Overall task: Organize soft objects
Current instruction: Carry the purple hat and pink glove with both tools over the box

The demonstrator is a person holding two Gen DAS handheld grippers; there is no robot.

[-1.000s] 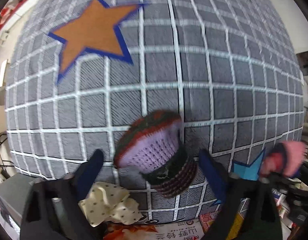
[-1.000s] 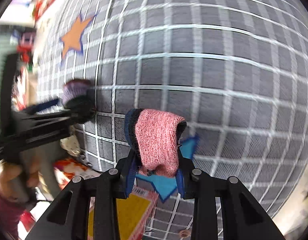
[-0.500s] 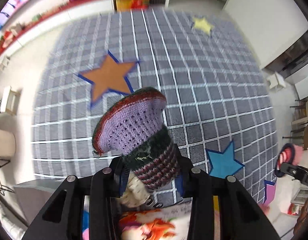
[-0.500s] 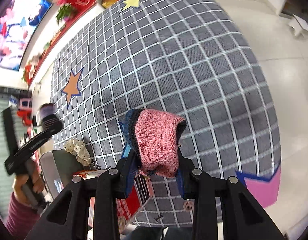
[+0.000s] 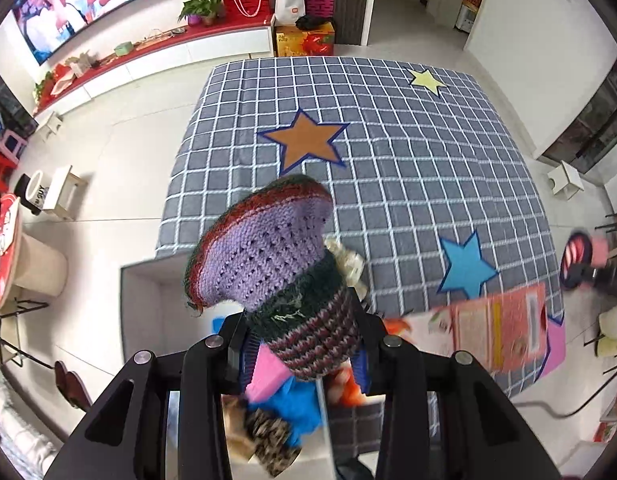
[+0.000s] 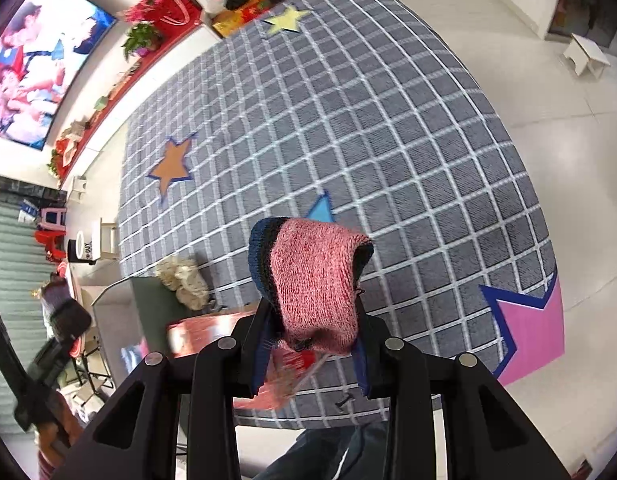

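Looking down the left wrist camera, I have the left gripper [image 5: 304,350] pinching a purple knitted sock [image 5: 268,264] by its dark striped cuff, its toe flaring out ahead of the fingers; the jaws have just been closing, and the cuff now sits pressed between them. I judge that grip by the cuff keeps the sock from slipping while I carry it high over the grey checked rug [image 5: 388,160]. Below the fingers I see a jumble of pink, blue and spotted soft things [image 5: 276,404] beside a grey bin [image 5: 144,308], probably where sorted pieces go. At the right edge the other tool shows, blurred. Switching to the right wrist camera, the right gripper [image 6: 310,350] is clamped on a pink sock [image 6: 314,280] with a blue and black cuff, folded over the fingertips. A cream frilly cloth [image 6: 182,280] lies on the rug by the bin's corner [image 6: 148,300], not yet collected. The left tool [image 6: 48,360] shows at lower left.
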